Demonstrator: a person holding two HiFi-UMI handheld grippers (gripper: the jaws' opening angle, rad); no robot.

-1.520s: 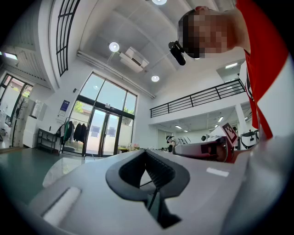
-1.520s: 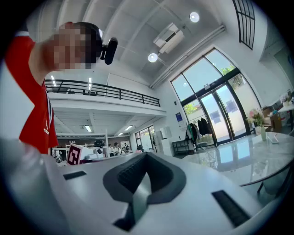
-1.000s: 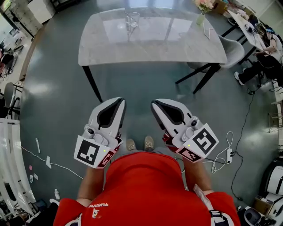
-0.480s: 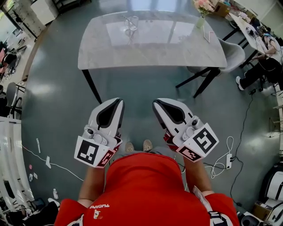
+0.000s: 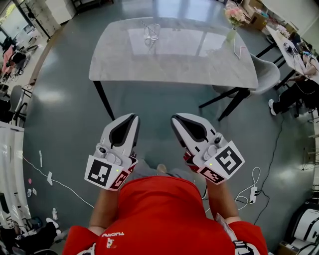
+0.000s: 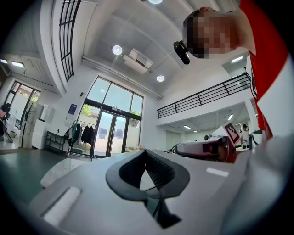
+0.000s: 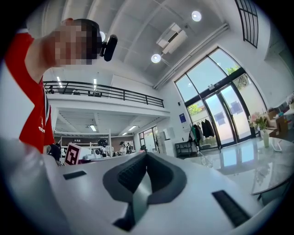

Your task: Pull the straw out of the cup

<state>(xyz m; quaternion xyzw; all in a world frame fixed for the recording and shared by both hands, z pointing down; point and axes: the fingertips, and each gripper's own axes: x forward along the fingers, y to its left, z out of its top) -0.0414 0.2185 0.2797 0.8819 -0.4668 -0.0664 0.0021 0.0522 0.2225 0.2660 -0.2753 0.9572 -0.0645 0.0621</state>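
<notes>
A clear glass cup (image 5: pixel 152 31) with a thin straw leaning in it stands near the far edge of the marble table (image 5: pixel 174 60) in the head view. Both grippers hover over the floor, well short of the table and close to my body. My left gripper (image 5: pixel 133 118) is shut with nothing in it, its ribbed pads meeting (image 6: pixel 146 155). My right gripper (image 5: pixel 175 119) is also shut and empty (image 7: pixel 146 156). Each points toward the table. In the right gripper view the cup (image 7: pixel 205 159) shows small and far off on the tabletop.
A vase of pink flowers (image 5: pixel 232 15) and a small white card (image 5: pixel 242 51) stand at the table's right end. A white chair (image 5: pixel 265 69) sits by its right corner. A cable with a power strip (image 5: pixel 251 193) lies on the floor. People sit at desks on the right (image 5: pixel 299 89).
The table has drawn slightly nearer and lower in the head view as the person steps forward. Both grippers keep their pose and stay shut.
</notes>
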